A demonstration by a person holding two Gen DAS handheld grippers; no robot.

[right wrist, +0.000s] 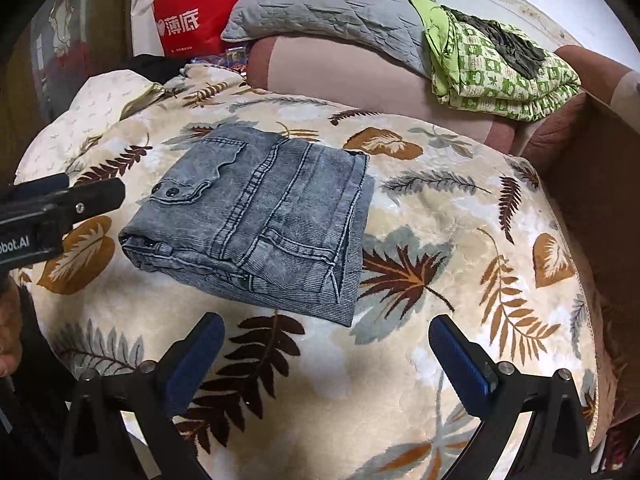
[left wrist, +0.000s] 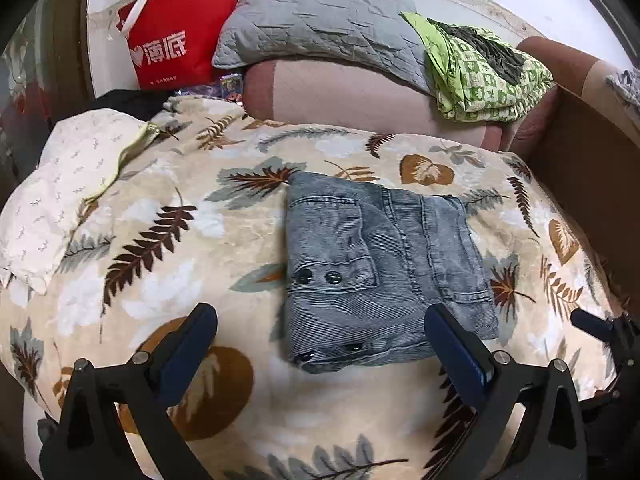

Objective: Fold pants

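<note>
- Left gripper [left wrist: 320,330] was held wide apart, nothing gripped; right gripper [right wrist: 326,338] was likewise spread and empty
- Pants [right wrist: 256,216] were laid folded on the blanket [right wrist: 440,208], just beyond both grippers

Even indoor light, sharp, fisheye-bent edges

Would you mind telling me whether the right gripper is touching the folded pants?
Apart. The right wrist view shows the right gripper open, with blanket visible between it and the pants.
</note>
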